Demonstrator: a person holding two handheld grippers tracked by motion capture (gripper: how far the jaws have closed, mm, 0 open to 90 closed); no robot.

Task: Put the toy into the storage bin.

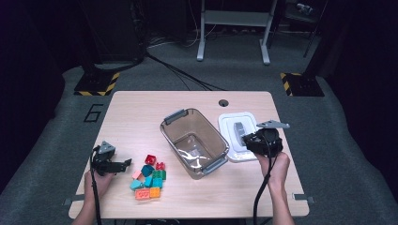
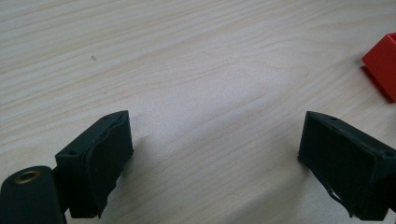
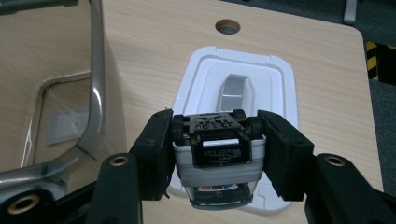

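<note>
From the high view, the clear plastic bin (image 1: pixel 195 141) with grey handles stands empty near the middle of the worktop (image 1: pixel 136 110), and everything else is placed around it. Just to the right of the bin lies its white lid (image 1: pixel 234 123), flat, with a grey handle on top. The right tongs (image 1: pixel 256 139) hover over the near end of that lid, but from above the dark body of the tool hides what they carry. The right gripper view settles it: the right tongs (image 3: pixel 217 156) are clamped on a small toy car (image 3: pixel 217 154), white-bodied and turned underside up, with its black chassis and wheels showing, one pad pressing on each side. The same view shows the lid (image 3: pixel 280 88) directly beneath the car and the bin's wall (image 3: pixel 95 70) rising at the left.

To the left of the bin, the high view shows a cluster of toy bricks (image 1: pixel 149 178) in red, teal, green, pink and orange. The left tongs (image 1: pixel 123 164) rest on the worktop just beyond that cluster, farther from the bin. The left gripper view shows the left tongs (image 2: pixel 215 154) spread wide with bare wood between them, and a red brick (image 2: pixel 383 65) at the right edge.
</note>
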